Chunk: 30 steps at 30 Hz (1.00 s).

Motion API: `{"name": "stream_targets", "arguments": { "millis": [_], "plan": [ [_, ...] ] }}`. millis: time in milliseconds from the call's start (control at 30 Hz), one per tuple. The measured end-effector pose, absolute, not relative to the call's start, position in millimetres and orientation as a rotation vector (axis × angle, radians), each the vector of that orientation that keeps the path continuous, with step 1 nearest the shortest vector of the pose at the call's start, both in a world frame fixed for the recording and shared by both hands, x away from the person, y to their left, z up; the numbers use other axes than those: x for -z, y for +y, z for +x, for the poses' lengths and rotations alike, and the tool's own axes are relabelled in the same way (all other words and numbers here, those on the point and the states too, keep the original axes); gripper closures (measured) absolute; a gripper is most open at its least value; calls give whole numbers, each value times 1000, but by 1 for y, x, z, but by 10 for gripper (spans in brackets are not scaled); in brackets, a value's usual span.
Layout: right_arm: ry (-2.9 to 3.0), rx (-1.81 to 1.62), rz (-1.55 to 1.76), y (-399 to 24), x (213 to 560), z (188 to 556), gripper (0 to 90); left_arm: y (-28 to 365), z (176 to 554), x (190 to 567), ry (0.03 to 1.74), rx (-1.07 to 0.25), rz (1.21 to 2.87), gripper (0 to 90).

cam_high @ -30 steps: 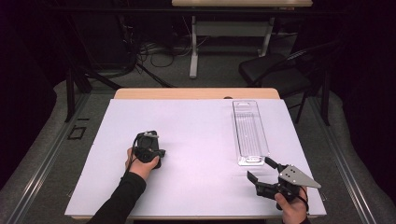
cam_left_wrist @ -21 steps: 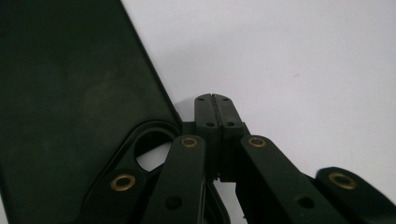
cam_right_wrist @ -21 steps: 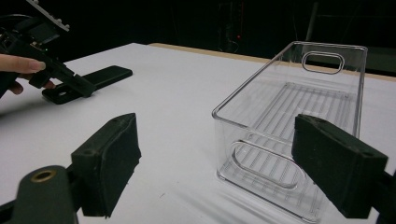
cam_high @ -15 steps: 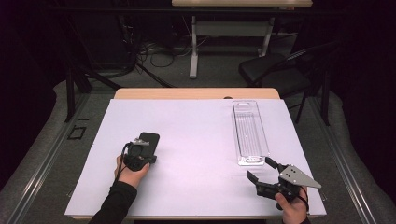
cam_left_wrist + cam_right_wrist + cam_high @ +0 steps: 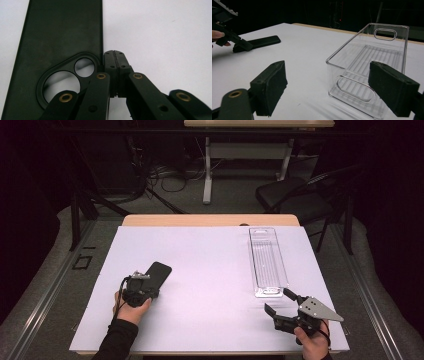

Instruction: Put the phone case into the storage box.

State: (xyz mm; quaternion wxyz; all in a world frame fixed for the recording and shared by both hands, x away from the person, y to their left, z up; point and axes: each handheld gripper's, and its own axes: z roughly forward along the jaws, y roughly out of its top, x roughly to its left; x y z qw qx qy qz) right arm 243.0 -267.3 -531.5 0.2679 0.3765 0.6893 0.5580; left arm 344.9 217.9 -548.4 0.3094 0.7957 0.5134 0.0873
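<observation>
Left gripper [image 5: 115,53] closed empty, tips beside the phone case [image 5: 57,42] edge as if nudging it; right gripper [image 5: 329,87] open, near clear bin [image 5: 372,67], waiting.

Left tool [image 5: 141,289] at black phone case [image 5: 158,272], clear tray [image 5: 268,260], right tool [image 5: 282,309] nearby

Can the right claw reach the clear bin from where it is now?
Probably yes. The right claw is open and faces the near end of the clear bin, with only bare white table between them.
</observation>
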Motion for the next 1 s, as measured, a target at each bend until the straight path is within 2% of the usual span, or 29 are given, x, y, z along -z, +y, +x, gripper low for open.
{"name": "stream_targets", "arguments": {
  "millis": [600, 700, 800, 833, 1000],
  "plan": [
    [1862, -1515, 1005, -268, 532, 243, 145, 219, 344, 545, 1354, -236, 2081, 879],
    [1863, -1515, 1005, -268, 531, 243, 145, 220, 343, 543, 1346, -235, 2063, 837],
    [1859, -1517, 1003, -267, 532, 243, 145, 222, 342, 540, 1334, -221, 2047, 733],
    [1859, -1517, 1003, -267, 532, 243, 145, 223, 342, 539, 1335, -228, 2043, 733],
    [1864, -1520, 1004, -267, 532, 243, 145, 228, 340, 533, 1333, -241, 2006, 612]
  ]
}}
